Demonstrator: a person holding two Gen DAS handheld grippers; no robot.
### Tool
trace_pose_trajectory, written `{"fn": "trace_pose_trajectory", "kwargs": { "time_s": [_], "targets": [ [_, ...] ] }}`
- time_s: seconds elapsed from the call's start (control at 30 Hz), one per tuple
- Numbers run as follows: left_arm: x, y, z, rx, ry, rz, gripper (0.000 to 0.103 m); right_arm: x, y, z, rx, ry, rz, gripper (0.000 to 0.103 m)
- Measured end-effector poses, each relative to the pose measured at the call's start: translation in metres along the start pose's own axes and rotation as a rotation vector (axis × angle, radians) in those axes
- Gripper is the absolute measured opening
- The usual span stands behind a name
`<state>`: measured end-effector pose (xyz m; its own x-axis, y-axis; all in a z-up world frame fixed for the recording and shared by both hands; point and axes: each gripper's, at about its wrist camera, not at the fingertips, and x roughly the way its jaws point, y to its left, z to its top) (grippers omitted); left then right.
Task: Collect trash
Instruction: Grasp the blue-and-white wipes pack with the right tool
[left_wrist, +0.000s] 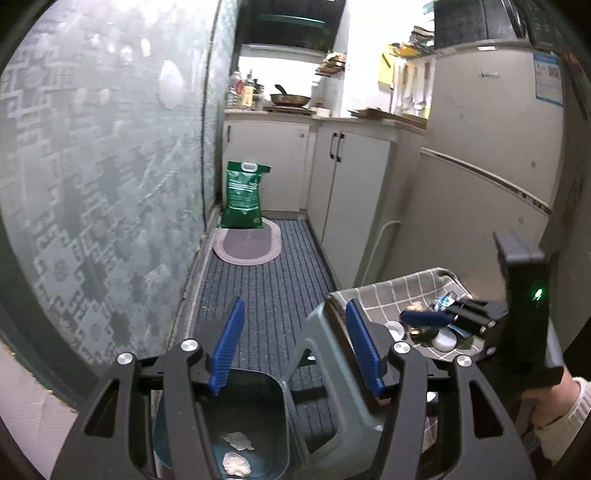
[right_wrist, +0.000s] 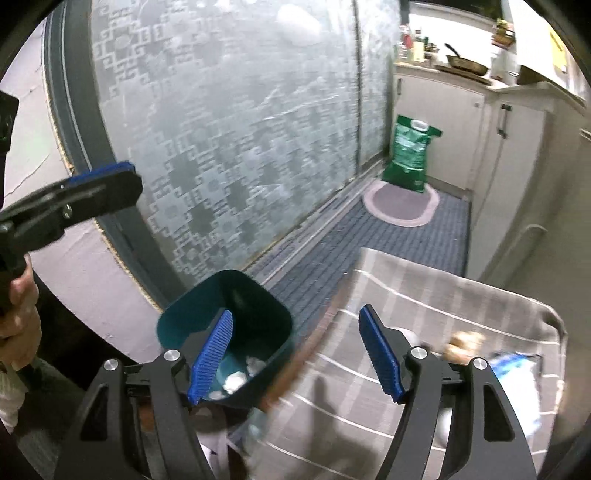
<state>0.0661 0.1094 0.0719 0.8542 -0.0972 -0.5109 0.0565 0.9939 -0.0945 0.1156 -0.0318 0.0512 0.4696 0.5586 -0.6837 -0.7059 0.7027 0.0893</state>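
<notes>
My left gripper (left_wrist: 295, 347) hangs open and empty above a teal bin (left_wrist: 258, 406) on the floor. Crumpled white paper (left_wrist: 236, 463) lies inside the bin. To its right stands a grey stool (left_wrist: 332, 350) covered by a checked cloth (left_wrist: 399, 291). The cloth carries white caps (left_wrist: 443, 339), a blue wrapper (left_wrist: 443, 301) and a brownish scrap (left_wrist: 415, 306). In the right wrist view my right gripper (right_wrist: 295, 356) is open with nothing in it, over the gap between the bin (right_wrist: 240, 291) and the cloth (right_wrist: 424, 295). The wrapper (right_wrist: 517, 369) lies at its right.
A frosted glass door (left_wrist: 110, 184) runs along the left. A green bag (left_wrist: 243, 195) and an oval mat (left_wrist: 247, 245) sit at the far end of the striped carpet (left_wrist: 266, 295). White cabinets (left_wrist: 351, 184) and a fridge (left_wrist: 491, 147) line the right.
</notes>
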Motion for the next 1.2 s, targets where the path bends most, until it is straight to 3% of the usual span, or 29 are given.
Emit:
{"fn": "trace_pose_trajectory", "kwargs": {
  "time_s": [0.5,0.73,1.2],
  "targets": [
    [0.049,-0.059,-0.008,0.054,0.079,-0.08,0.065,-0.047,-0.105,-0.051,0.089,-0.06,-0.128,0.078],
    [0.069,-0.08,-0.016,0.099,0.114,-0.091,0.066,-0.055,-0.125,-0.068,0.113,-0.047,-0.139,0.081],
    [0.105,-0.101,-0.036,0.152,0.181,-0.119,0.068,-0.046,-0.136,-0.08,0.17,-0.026,-0.081,0.081]
  ]
}}
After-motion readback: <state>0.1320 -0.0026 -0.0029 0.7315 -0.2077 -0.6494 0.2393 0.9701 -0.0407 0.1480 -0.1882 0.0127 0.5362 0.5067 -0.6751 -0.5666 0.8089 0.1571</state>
